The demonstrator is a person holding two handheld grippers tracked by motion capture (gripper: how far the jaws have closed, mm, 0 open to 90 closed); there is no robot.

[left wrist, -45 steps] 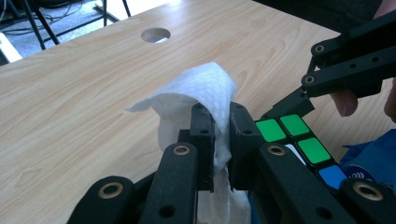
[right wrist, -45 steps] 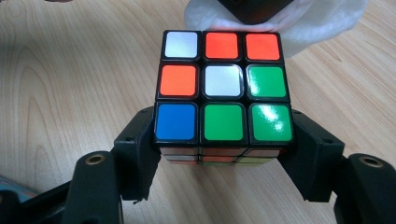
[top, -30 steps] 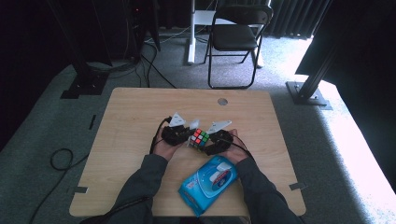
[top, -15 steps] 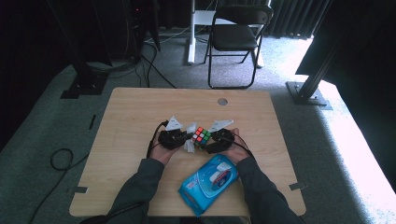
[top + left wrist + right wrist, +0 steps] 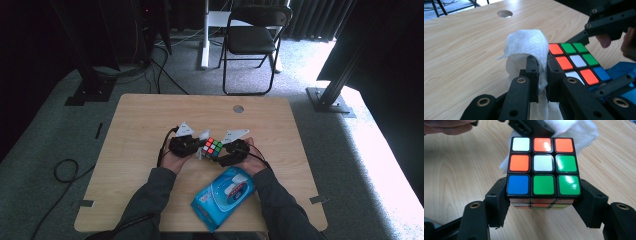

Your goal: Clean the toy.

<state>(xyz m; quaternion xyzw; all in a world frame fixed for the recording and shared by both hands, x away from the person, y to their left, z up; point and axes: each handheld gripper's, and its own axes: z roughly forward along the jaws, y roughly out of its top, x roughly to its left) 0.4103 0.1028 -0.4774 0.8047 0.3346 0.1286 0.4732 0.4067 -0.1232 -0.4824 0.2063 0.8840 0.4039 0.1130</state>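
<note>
R gripper (image 5: 543, 202) has its jaws clamped on the puzzle cube (image 5: 543, 166), one jaw per side low on the cube, so the top face stays exposed & steady just above the table (image 5: 150, 125), near its middle. In the right gripper view that face reads white/orange/orange, orange/white/green, blue/green/green. Grip down low looks deliberate: leaves top & upper sides free for wiping.

L gripper (image 5: 541, 67) has jaws nearly closed, pinching a folded white wipe (image 5: 527, 46). The wipe bulges over the jaw tips like a pad, so fabric and not plastic meets the cube. Wipe sits right against the cube's side/edge in the left gripper view; exact contact is hard to tell.

High view: both grippers face each other w/ the cube (image 5: 213, 147) btwn them, L gripper (image 5: 196, 148) left of it, R gripper (image 5: 226, 152) right of it. Blue wet-wipe pack (image 5: 224, 196) lies on the table near the person's side, just behind the hands, handy for a fresh sheet.

Judgement: cleaning the cube is in hand; one hand acts as a vise, the other as a swab. Risk: the cube twisting in the grip if the wipe pushes too hard sideways.
</note>
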